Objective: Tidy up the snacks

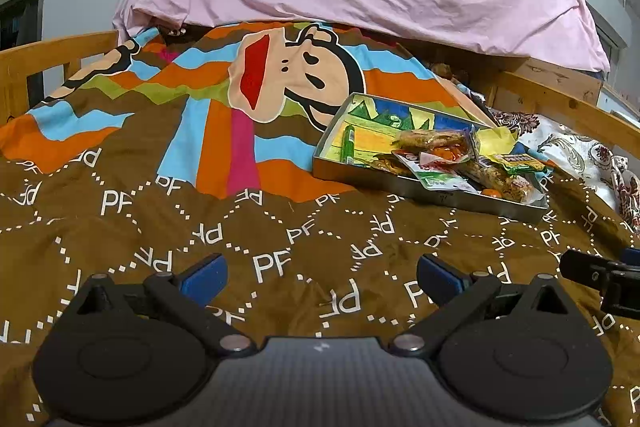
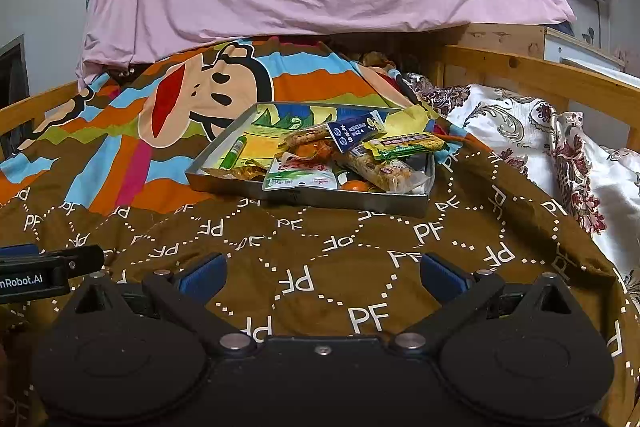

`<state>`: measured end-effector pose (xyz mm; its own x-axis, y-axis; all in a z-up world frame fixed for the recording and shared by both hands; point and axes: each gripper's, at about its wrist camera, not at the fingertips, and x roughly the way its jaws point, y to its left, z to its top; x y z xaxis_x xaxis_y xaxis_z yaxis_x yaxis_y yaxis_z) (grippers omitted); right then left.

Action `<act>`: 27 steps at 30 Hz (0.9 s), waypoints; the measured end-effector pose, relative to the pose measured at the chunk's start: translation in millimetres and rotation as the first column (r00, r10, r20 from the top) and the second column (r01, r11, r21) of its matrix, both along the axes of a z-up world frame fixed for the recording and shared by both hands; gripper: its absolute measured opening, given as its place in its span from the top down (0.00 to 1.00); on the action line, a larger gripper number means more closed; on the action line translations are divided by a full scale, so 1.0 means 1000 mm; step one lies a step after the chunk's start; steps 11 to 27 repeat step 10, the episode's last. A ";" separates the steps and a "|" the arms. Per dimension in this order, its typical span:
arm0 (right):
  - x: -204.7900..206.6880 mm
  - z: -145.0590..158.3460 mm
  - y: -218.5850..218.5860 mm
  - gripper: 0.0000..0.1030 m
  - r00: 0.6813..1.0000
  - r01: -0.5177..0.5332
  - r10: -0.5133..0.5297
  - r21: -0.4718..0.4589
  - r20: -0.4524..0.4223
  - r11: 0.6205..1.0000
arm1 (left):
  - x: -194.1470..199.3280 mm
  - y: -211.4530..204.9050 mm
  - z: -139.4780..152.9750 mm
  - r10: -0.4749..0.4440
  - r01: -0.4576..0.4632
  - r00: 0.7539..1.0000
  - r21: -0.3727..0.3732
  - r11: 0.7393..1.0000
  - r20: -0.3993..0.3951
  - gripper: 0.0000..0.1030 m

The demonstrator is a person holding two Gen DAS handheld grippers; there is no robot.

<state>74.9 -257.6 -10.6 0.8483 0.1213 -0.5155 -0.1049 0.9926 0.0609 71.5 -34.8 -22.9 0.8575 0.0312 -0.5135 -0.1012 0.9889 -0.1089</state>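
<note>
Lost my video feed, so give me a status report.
Left gripper open, empty. Right gripper open, empty. Snacks piled in metal tray on the bedspread, untouched. Path to tray clear.

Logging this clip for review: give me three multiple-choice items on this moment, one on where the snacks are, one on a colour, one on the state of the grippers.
1. Where do the snack packets lie?
A. In the metal tray
B. Spread over the blanket
C. On the floral pillow

2. What colour is the slim tube at the tray's left side?
A. Red
B. Green
C. Black

3. How are the two grippers?
A. Both open and empty
B. Left shut on a packet
C. Right shut on the tray

Answers:
1 A: the packets are piled inside the metal tray.
2 B: the slim tube is green.
3 A: the left gripper and the right gripper show spread fingers over bare blanket.
</note>
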 end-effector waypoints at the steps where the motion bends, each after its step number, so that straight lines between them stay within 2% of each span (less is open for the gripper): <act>1: 0.000 0.000 0.000 0.01 1.000 0.000 0.000 0.000 -0.001 1.000 | 0.000 0.000 0.000 -0.001 0.001 1.000 0.000 1.000 -0.001 0.00; 27: 0.001 -0.001 0.000 0.01 1.000 0.000 0.000 0.002 -0.004 1.000 | -0.001 -0.002 -0.001 -0.013 0.013 1.000 0.002 1.000 -0.004 0.00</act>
